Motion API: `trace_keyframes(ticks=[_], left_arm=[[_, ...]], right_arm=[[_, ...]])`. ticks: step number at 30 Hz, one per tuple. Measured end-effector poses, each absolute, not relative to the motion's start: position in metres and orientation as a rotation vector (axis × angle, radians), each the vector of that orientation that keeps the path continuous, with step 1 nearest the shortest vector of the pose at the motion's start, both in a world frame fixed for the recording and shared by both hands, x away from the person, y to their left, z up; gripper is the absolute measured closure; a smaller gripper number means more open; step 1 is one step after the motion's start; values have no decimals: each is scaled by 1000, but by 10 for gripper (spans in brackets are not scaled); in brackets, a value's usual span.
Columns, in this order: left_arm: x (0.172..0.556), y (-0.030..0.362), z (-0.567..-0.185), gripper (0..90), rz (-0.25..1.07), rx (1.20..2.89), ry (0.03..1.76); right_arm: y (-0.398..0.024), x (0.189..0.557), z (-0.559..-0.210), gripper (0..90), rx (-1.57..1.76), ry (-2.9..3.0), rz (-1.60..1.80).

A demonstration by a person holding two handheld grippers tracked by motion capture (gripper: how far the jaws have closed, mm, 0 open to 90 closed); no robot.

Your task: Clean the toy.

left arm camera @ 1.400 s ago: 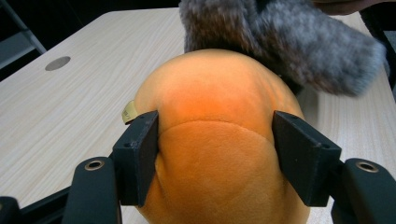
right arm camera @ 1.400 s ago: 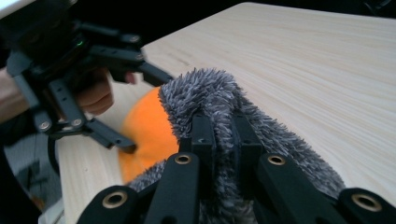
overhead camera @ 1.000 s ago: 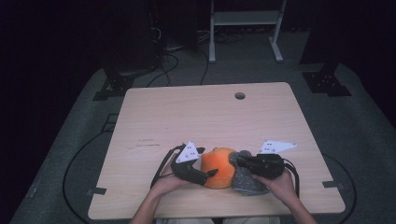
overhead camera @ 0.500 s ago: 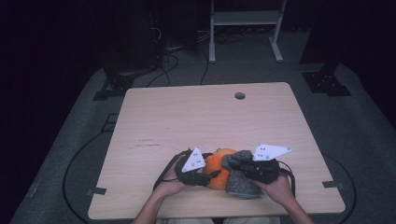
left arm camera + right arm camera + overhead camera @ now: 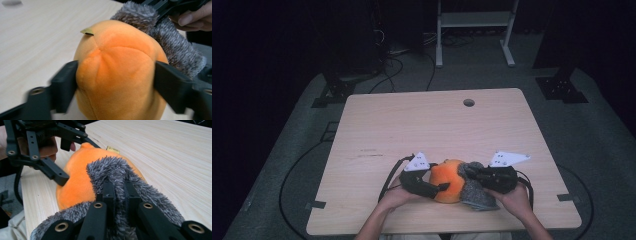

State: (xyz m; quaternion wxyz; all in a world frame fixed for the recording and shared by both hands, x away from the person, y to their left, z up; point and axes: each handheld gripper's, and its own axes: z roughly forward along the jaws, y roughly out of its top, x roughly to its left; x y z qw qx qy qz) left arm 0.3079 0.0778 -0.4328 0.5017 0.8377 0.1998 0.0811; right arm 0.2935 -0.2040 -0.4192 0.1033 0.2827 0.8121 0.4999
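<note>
Meanwhile, the left gripper [image 5: 115, 82], jaws just reopening, straddles the orange plush [image 5: 117, 72], touching both sides, while the right gripper [image 5: 117, 192] pinches its grey furry cover [image 5: 112, 172] on the desk [image 5: 432, 125].

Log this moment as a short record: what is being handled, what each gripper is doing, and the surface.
object: orange plush toy with a grey furry part, on the near edge of the table
left gripper: jaws either side of the orange body, pads against it; jaws have just been opening a little
right gripper: shut, pinching a fold of the grey fur
hands: left hand and right hand holding the grippers at the table's near side
surface: light wooden table, round hole near its far edge
</note>
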Motion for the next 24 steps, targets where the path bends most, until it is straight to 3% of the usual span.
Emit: trace_keyframes(ticks=[2,6,8,11,12,15,24], left_arm=[[301,76,-428,363,321,2024,404],[292,69,-424,389,560,2045,276],[292,67,-427,358,533,2038,244],[298,70,-428,170,403,2010,373],[301,71,-430,162,366,2001,410],[299,73,-432,305,403,2007,380],[295,74,-433,366,402,2040,284]], right_arm=[[-206,293,-417,819,838,2387,1478],[-208,290,-407,820,798,2330,1583],[-199,286,-405,820,726,2332,1586],[-187,286,-413,820,716,2363,1546],[-187,286,-414,820,716,2369,1558],[-186,286,-413,820,713,2360,1521],[-210,296,-413,820,839,2315,1541]])
